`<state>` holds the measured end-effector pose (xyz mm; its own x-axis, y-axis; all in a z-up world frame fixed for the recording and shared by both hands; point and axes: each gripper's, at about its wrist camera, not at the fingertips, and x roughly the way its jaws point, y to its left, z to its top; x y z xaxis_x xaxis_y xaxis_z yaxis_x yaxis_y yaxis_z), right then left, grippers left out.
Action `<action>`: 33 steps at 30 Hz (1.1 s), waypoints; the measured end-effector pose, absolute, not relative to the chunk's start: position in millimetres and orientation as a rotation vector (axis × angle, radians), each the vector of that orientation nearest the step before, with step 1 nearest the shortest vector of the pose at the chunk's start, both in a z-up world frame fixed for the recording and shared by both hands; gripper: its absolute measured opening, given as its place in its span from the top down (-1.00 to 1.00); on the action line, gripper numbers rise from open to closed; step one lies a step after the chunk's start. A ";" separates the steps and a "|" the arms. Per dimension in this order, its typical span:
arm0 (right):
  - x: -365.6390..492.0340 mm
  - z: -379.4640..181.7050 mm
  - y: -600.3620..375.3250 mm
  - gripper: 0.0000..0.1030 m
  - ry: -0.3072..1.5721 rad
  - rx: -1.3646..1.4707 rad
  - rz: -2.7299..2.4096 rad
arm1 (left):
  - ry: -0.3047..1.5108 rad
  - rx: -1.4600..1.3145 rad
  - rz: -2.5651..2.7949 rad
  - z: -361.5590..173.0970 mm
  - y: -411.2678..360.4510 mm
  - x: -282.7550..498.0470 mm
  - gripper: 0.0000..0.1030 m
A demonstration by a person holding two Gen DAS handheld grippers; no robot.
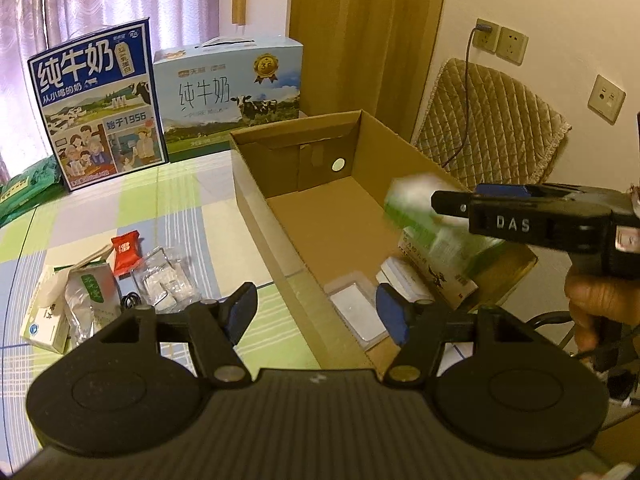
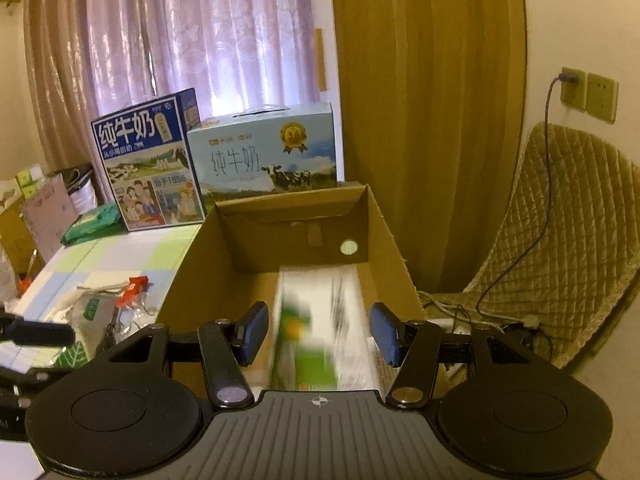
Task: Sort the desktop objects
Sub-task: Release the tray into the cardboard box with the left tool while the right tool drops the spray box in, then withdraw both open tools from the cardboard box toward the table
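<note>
My right gripper [image 2: 319,334] stood open above the cardboard box [image 2: 394,240], a blurred green-and-white carton [image 2: 316,320] between its fingers; my left gripper [image 1: 316,312] gaped empty.

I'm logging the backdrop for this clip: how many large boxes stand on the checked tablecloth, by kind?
Printed milk gift cases: 2, the dark blue case and the light blue case
Open brown cardboard box: 1
Total: 3
</note>
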<state>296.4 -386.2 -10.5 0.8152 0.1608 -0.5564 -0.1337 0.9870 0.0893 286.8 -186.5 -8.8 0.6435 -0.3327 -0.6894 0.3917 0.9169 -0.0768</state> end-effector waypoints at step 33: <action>150.5 8.6 -323.3 -0.86 0.585 0.114 0.229 | 0.763 -0.036 -0.207 -4.1 -47.6 171.9 -0.70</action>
<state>150.5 -323.3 8.6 0.8092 0.2465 -0.5333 -0.1819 0.9682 0.1715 171.9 -47.6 -4.1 0.7032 -0.1990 -0.6826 0.1727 0.9791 -0.1075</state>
